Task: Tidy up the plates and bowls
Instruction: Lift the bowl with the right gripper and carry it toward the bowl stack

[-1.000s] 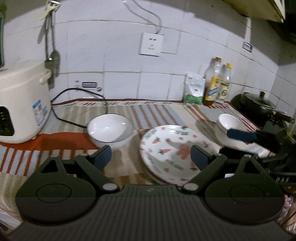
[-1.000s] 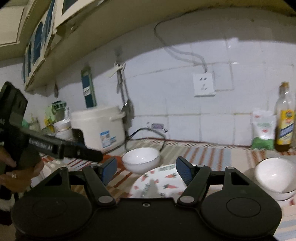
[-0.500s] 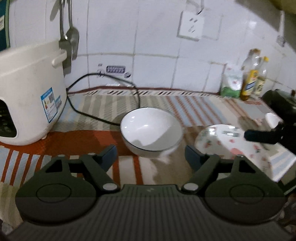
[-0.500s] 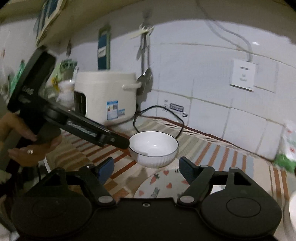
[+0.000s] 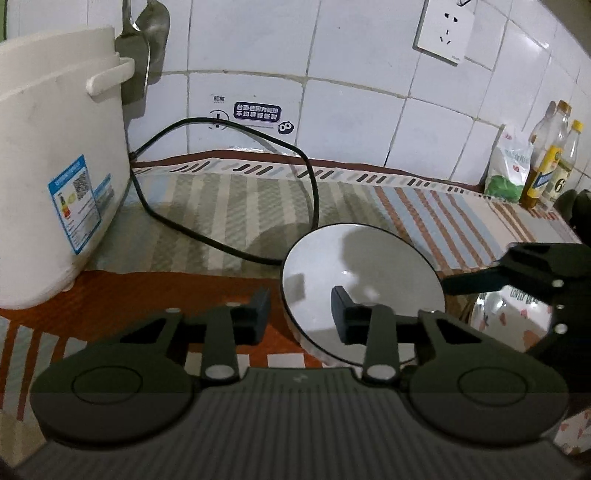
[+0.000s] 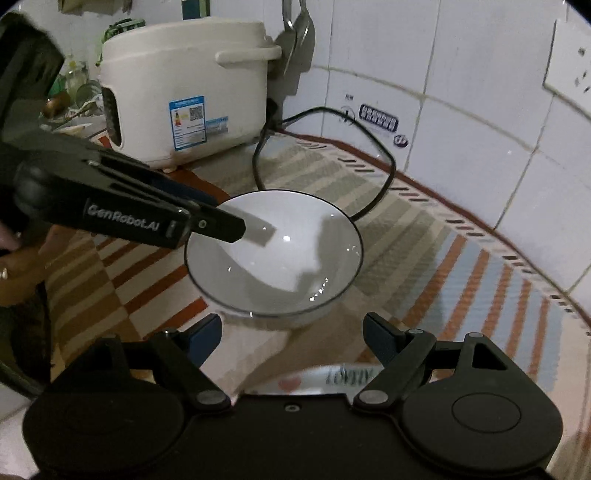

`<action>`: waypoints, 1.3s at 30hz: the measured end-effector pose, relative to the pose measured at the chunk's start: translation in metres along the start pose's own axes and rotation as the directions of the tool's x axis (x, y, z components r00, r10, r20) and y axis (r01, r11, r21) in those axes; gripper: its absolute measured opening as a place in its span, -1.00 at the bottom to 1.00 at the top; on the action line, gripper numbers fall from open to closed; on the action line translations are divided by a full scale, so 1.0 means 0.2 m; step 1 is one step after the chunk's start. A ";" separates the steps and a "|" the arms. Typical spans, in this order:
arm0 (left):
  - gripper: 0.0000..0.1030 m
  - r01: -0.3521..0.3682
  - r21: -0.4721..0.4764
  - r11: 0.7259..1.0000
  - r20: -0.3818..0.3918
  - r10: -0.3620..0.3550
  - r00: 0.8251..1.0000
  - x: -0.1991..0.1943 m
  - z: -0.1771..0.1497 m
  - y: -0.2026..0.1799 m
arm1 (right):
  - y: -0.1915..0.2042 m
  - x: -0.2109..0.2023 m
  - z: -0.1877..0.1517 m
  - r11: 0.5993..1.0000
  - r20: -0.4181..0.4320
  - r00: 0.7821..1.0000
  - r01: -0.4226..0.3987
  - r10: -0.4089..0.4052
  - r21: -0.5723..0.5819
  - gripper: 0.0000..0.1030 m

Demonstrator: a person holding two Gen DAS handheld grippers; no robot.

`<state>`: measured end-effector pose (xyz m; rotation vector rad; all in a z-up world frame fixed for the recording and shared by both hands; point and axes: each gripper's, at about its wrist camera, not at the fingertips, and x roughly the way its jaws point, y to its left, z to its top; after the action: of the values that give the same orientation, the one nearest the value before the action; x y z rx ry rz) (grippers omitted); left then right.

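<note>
As left gripper [image 5: 301, 312] jaws close astride bowl [image 5: 364, 280] rim, right gripper [image 6: 291, 332] gaping

White tiled wall [image 5: 351, 48] with a socket [image 5: 445, 35] up top. Striped cloth [image 5: 229, 206] covers the counter, and the lighting's pretty dim.

**Counter layout, bowl at centre**

Bowl [image 6: 275, 254] sits on striped mat [image 5: 229, 206], right of rice cooker [image 5: 55, 155]. Cooker's cord [image 5: 236, 251] loops on the mat behind the bowl. Patterned plate [image 5: 513, 321] just right of bowl. Bag [image 5: 508, 166] and bottles [image 5: 546, 162] far right against the tiled wall [image 5: 351, 74]; socket [image 5: 445, 35] above.
</note>
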<state>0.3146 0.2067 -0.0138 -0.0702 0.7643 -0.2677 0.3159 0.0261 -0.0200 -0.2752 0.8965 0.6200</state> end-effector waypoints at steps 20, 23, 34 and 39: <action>-0.74 -0.048 0.045 0.998 -0.019 0.049 0.999 0.09 -0.04 -0.02 | 0.04 0.14 0.01 0.999 -0.004 1.000 0.001 -0.001 0.040 0.76; -0.74 -0.053 0.060 0.997 -0.007 0.054 0.999 0.07 -0.05 -0.04 | 0.05 0.10 -0.01 0.999 0.016 1.000 0.013 -0.014 0.047 0.76; -0.74 -0.076 0.138 0.988 0.061 0.068 0.996 -0.14 -0.04 -0.17 | 0.12 -0.12 -0.07 0.997 0.109 0.992 0.050 -0.056 0.062 0.76; -0.74 -0.071 0.165 0.984 0.070 0.060 0.996 -0.25 -0.05 -0.27 | 0.14 -0.26 -0.12 0.995 0.125 0.989 0.073 -0.081 0.064 0.76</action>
<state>0.2616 0.1673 0.0204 0.1051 0.6759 -0.2650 0.2594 0.0175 0.0071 -0.2133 0.7765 0.5324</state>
